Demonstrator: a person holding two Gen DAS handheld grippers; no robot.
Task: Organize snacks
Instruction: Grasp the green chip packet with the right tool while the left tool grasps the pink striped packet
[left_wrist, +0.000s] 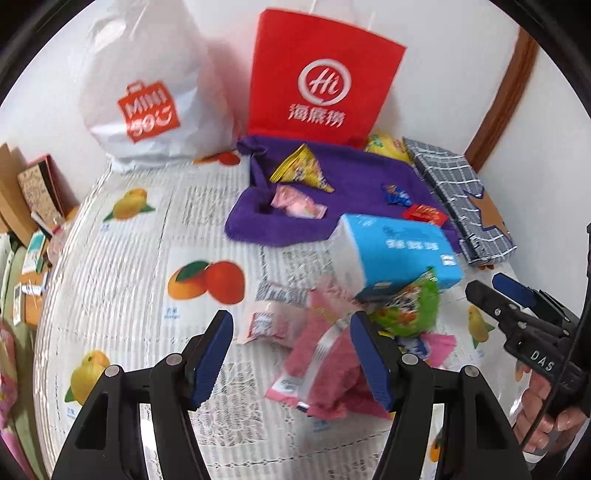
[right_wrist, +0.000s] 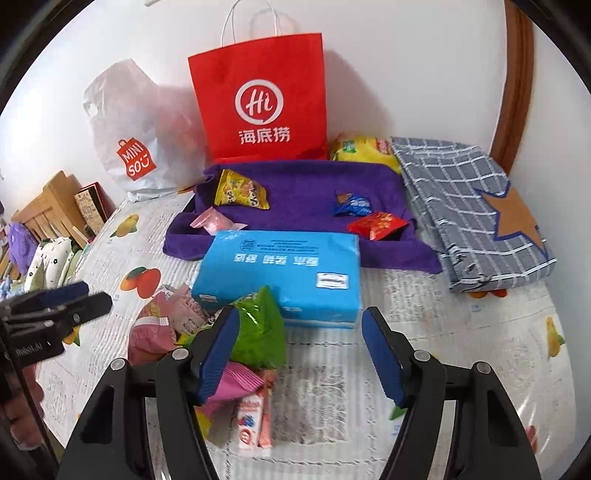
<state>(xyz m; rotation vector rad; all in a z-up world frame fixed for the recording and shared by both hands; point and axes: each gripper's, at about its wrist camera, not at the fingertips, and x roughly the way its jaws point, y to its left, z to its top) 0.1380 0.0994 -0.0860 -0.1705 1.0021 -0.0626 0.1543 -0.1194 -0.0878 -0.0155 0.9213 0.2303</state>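
I'm at the picking stage, both grippers angled down over the loose snack pile on the surface (left_wrist: 122, 258), which wears a ribbed clear cover over a fruit print: my left gripper (left_wrist: 291, 360) has its fingers half open and empty above the crinkly pink zip pouch (left_wrist: 325, 369), and my right gripper (right_wrist: 301, 354), fingers also parted and holding nothing, hangs just beside the glossy green packet (right_wrist: 260, 328) leaning on the soft blue tissue pack (right_wrist: 284, 273). Four small foil sweets already lie on the fuzzy purple towel (right_wrist: 306, 184) ahead. Next, I judge, each gripper must settle around a packet's puffy middle and close gently, since slick film slips.
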